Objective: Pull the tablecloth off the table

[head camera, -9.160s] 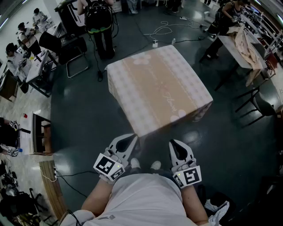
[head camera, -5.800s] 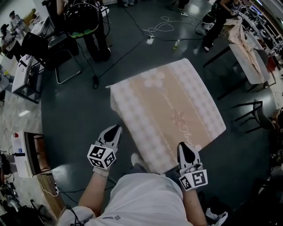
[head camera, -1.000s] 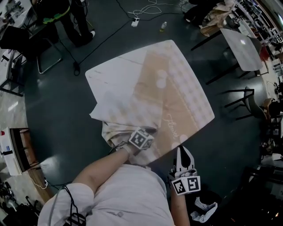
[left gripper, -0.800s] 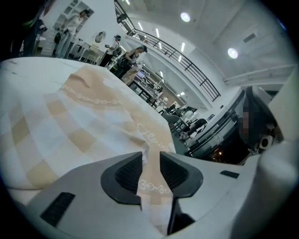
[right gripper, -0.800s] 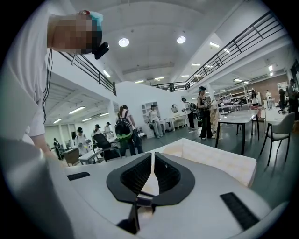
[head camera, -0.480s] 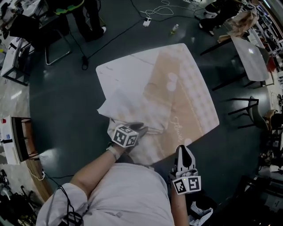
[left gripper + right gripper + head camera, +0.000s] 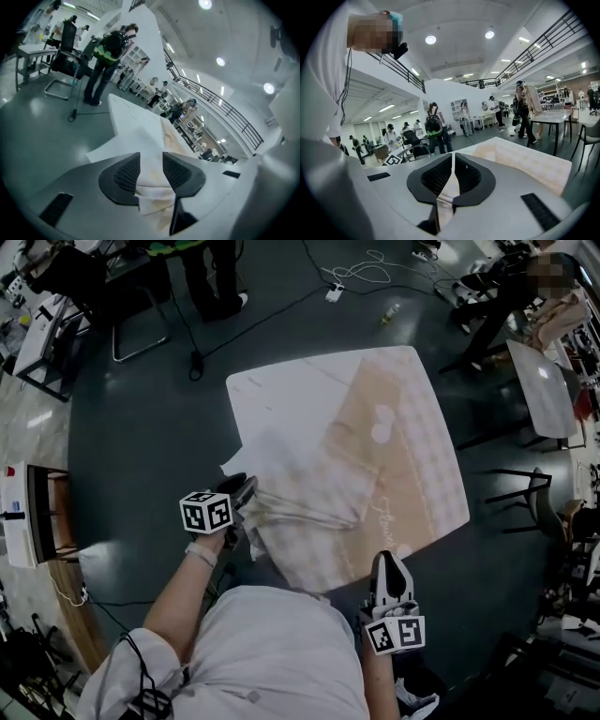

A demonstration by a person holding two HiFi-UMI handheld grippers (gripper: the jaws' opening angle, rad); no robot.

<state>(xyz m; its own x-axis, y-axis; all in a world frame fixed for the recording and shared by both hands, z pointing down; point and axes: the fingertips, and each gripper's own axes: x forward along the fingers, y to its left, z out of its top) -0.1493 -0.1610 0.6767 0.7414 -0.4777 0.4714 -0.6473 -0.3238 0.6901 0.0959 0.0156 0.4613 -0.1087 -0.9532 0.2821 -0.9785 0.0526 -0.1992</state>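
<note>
The beige checked tablecloth (image 7: 403, 456) still covers the right part of the square table. Its left part is drawn back in a bunch (image 7: 300, 507), baring the white tabletop (image 7: 281, 395). My left gripper (image 7: 240, 495) hangs at the table's near left corner. In the left gripper view its jaws (image 7: 151, 166) are opening, and a loose fold of the cloth (image 7: 152, 183) lies between the parted pads. My right gripper (image 7: 387, 565) is at the near right edge, shut on a thin fold of the tablecloth (image 7: 451, 185) that shows between its pads (image 7: 466, 176).
A dark floor surrounds the table. Black chairs (image 7: 534, 507) and another table (image 7: 544, 381) stand at the right. At the back are a chair (image 7: 141, 329) with a person beside it, cables (image 7: 366, 273) and a bottle (image 7: 389, 313). A low shelf (image 7: 37, 521) stands at the left.
My left gripper has moved left, from over the bunched cloth to the table's near left corner, and its jaws have parted. The right gripper has held its place.
</note>
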